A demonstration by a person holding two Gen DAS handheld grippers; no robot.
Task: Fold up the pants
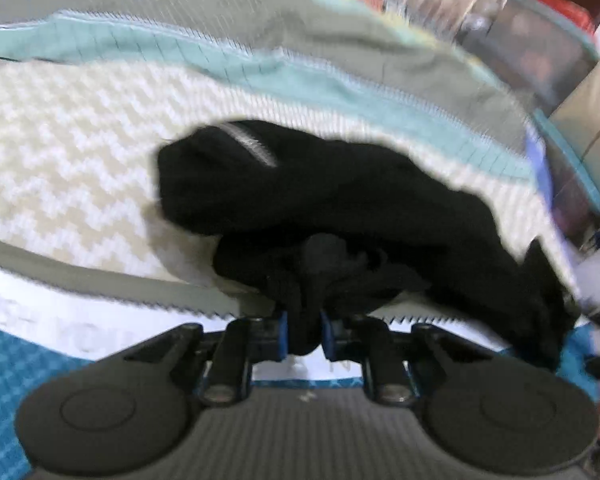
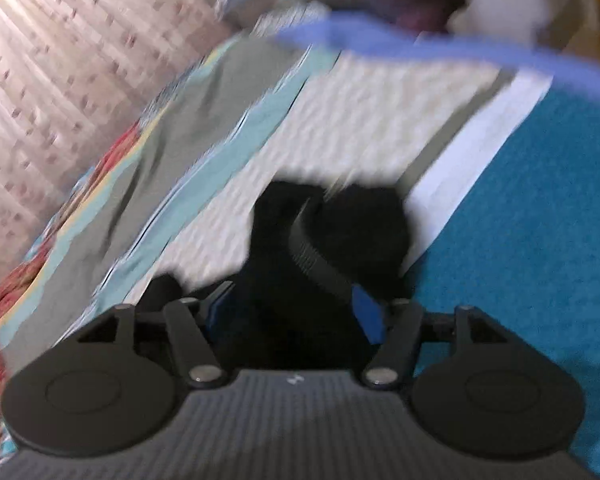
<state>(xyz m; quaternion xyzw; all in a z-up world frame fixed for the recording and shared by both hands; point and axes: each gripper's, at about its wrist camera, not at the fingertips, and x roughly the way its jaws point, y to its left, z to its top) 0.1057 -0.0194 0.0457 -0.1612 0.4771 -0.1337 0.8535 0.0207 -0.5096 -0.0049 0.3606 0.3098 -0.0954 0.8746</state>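
We see a bed (image 1: 60, 152) spread with a patchwork cover: a cream and white zigzag panel, bands of pale aqua (image 1: 148, 46) and grey-green (image 1: 204, 0), a white strip and a teal patterned panel (image 2: 540, 220). Beyond the far edge of the bed hangs a light, pinkish curtain (image 2: 60, 60) with small dark motifs, and daylight glows through it. A red and orange patterned fabric (image 2: 112, 156) lies along that far edge. Both views are blurred, so what lies past the corner of the bed stays unclear.

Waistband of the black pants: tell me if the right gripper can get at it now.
Probably yes: the right gripper stands open with the ribbed waistband of the black pants lying between its fingers, nothing covering it. Blur hides whether the pads touch.
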